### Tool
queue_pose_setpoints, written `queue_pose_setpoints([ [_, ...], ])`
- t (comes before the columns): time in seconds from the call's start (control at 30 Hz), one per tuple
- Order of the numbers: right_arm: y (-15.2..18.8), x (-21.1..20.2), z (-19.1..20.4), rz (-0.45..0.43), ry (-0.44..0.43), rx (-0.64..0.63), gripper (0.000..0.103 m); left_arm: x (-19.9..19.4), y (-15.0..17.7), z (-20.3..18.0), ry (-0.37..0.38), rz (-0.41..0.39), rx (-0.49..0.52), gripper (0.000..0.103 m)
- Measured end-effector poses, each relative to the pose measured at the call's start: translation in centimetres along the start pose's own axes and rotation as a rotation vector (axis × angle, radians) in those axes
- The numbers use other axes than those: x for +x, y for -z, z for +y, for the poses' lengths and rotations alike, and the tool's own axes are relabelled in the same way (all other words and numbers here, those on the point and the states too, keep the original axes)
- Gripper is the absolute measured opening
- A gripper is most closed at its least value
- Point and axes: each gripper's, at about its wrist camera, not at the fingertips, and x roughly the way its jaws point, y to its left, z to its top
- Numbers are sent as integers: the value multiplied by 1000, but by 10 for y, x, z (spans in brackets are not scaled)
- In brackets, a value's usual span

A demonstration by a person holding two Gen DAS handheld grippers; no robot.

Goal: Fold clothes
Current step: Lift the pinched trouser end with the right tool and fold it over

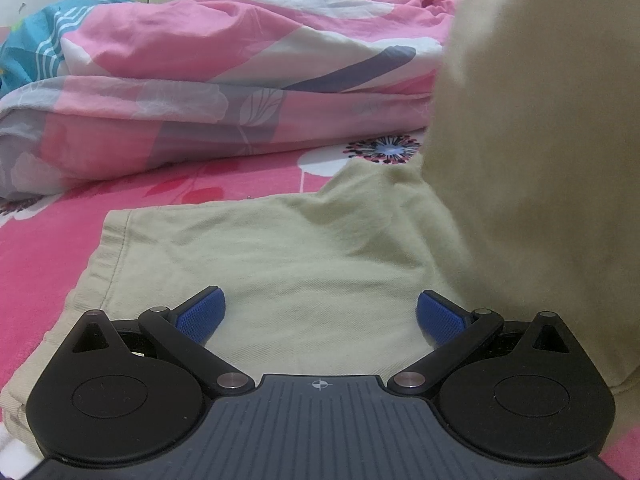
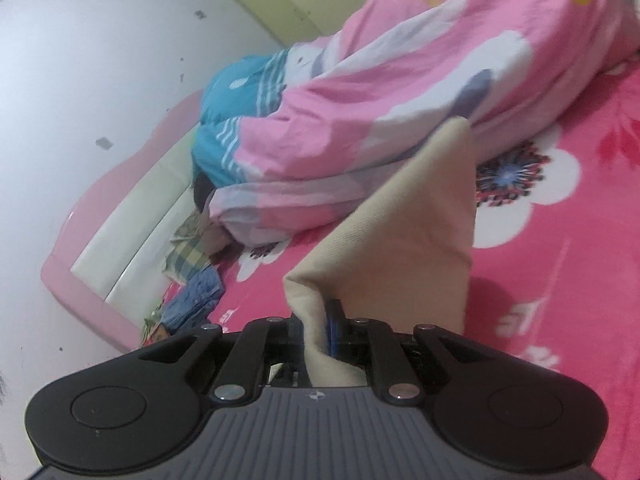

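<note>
A: Start at the jaws; how do they stand?

B: The right gripper has its jaws pressed together on a fold of the beige garment; the cloth is pinched between the blue pads and rises ahead of them in a lifted, pointed flap, clear of the bed; the left gripper has its jaws spread wide, blue pads well apart, nothing between them but the cloth lying flat below.

A: And the garment itself?

B: In the left wrist view the beige garment lies spread on the pink flowered bedspread, a stitched hem running along its left edge; at the right side of that view a blurred mass of the same beige cloth hangs up close to the camera.

A: What lies beyond it?

B: A rumpled pink, white and grey quilt is heaped further up the bed, with a blue striped cloth at its far end; towards the pink and white headboard sits a small pile of other clothes, one checked, one blue; the bedspread shows a large white flower just beside the lifted flap.
</note>
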Motion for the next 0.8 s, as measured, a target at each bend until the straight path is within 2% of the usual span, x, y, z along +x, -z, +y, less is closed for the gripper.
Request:
queue_pose_setpoints([
  [0.13,-4,10,16,12,11,-10,11,-4,-1,7,35,-5,-30,103],
  [0.27,-6,5,16,-9,25,5,11,-25,-9,36,107,-49,-139,103],
  [0.33,-4,0,11,-25,22,25,11,-27,-20,45,112,-47,-130,103],
  [0.4,-1,-8,4,-48,12,53,11,-23,-35,48,102,-31,-84,102],
  [0.6,12,-35,-25,-118,-39,104,11,9,-69,19,184,103,191,101],
  [0.7,18,-45,-33,-136,-80,101,11,34,-77,0,129,146,296,101],
  [0.77,23,-50,-38,-148,-113,100,11,56,-82,0,99,196,298,103],
  [0.8,26,-52,-41,-154,-129,104,11,66,-84,5,110,234,258,103],
])
